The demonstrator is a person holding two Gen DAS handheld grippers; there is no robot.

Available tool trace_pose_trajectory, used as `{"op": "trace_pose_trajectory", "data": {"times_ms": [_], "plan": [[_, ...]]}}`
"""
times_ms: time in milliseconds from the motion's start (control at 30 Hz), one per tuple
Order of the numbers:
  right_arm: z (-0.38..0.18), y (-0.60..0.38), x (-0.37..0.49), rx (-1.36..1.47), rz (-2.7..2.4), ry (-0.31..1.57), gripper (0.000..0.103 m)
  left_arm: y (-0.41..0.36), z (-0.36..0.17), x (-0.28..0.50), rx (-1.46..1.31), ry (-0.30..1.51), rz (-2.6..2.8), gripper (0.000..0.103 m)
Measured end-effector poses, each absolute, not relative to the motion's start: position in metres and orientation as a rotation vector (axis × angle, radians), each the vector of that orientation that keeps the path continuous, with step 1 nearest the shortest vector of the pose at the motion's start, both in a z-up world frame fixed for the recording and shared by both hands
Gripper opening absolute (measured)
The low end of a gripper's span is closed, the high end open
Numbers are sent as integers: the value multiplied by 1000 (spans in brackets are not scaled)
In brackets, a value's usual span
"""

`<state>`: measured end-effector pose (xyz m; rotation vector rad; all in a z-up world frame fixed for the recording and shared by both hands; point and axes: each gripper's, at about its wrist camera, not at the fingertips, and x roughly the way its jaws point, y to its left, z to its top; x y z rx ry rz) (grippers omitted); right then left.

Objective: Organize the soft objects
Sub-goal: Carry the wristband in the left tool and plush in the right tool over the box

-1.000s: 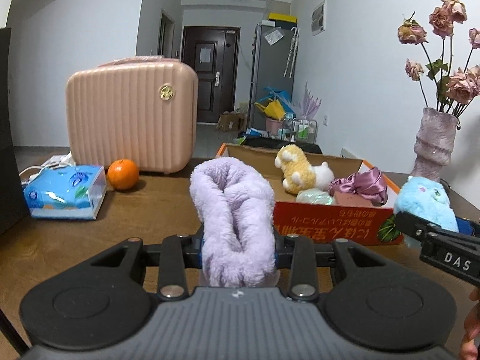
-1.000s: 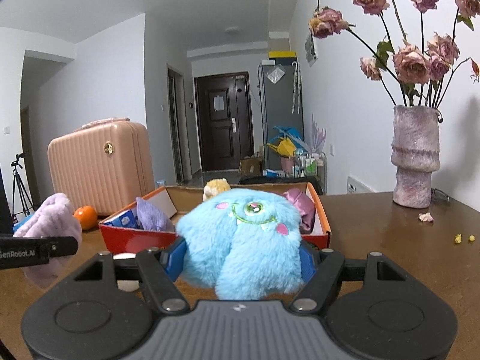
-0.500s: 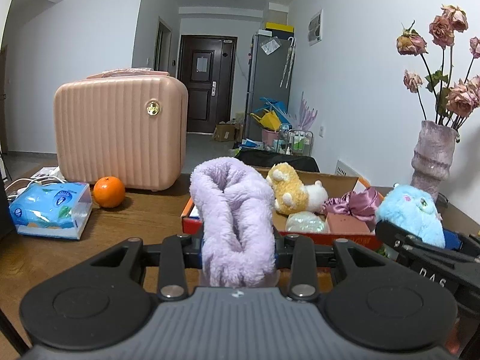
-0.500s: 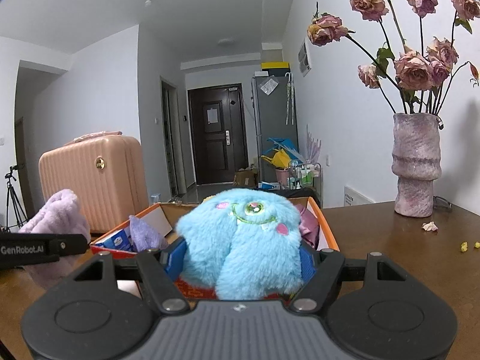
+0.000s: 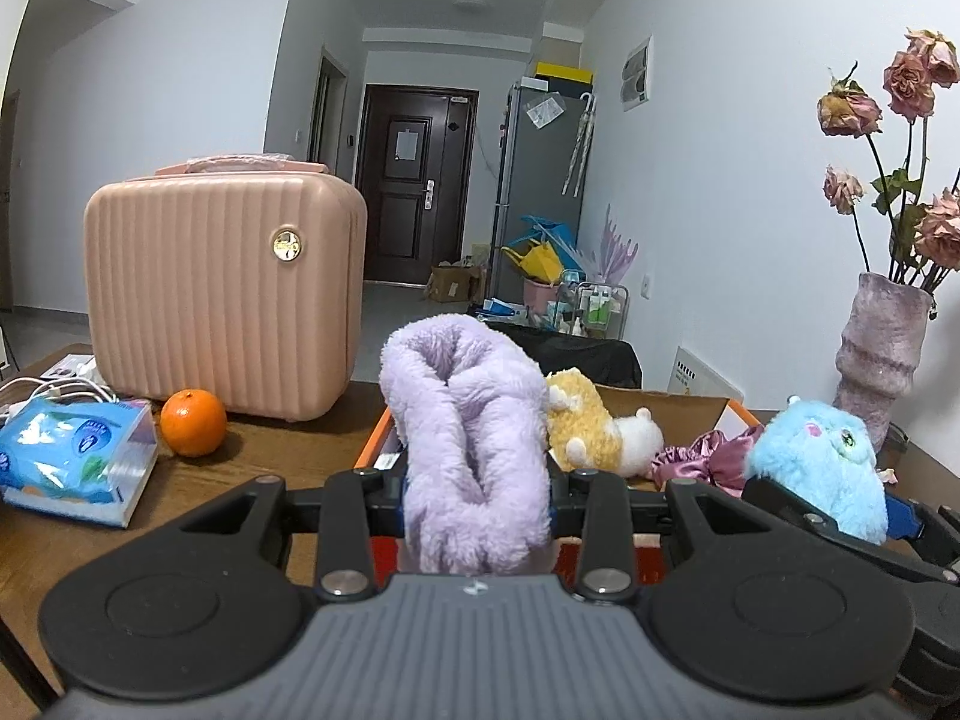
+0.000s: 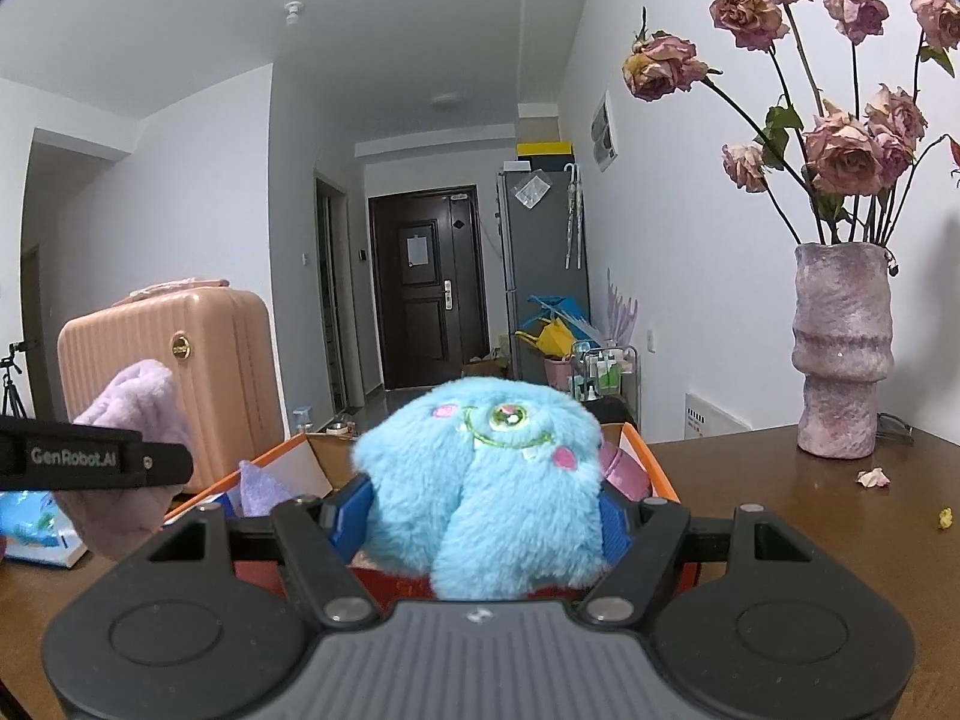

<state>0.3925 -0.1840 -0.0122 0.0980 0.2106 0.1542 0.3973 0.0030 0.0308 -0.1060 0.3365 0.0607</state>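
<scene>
Both grippers have neared the box (image 5: 729,411), left gripper (image 5: 477,495) clamping purple plush (image 5: 474,420), right gripper (image 6: 480,516) blue plush (image 6: 486,480).

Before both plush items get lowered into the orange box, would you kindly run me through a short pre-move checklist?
1. Left gripper clamped on the purple plush: ok.
2. Right gripper clamped on the blue plush toy: ok.
3. Orange box ahead of both grippers: ok.
4. Free room in the box: cannot tell; the yellow plush and pink satin cloth already lie inside.
5. Vase apart from the box: ok.
</scene>
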Motion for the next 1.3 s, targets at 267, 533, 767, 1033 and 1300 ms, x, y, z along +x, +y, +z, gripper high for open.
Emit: {"op": "trace_pose_trajectory", "data": {"times_ms": [267, 533, 767, 1033, 1300], "plan": [[-13, -181, 414, 89, 147, 206, 71, 6, 30, 418, -105, 332, 61, 36], [-16, -179, 435, 87, 137, 208, 71, 5, 29, 443, -102, 335, 57, 37], [-17, -177, 455, 88, 122, 211, 71, 4, 27, 458, -103, 334, 53, 37], [-19, -174, 480, 86, 108, 226, 71, 1, 29, 487, -100, 335, 58, 37], [-22, -168, 495, 71, 95, 234, 71, 0, 24, 502, -94, 350, 56, 37]]}}
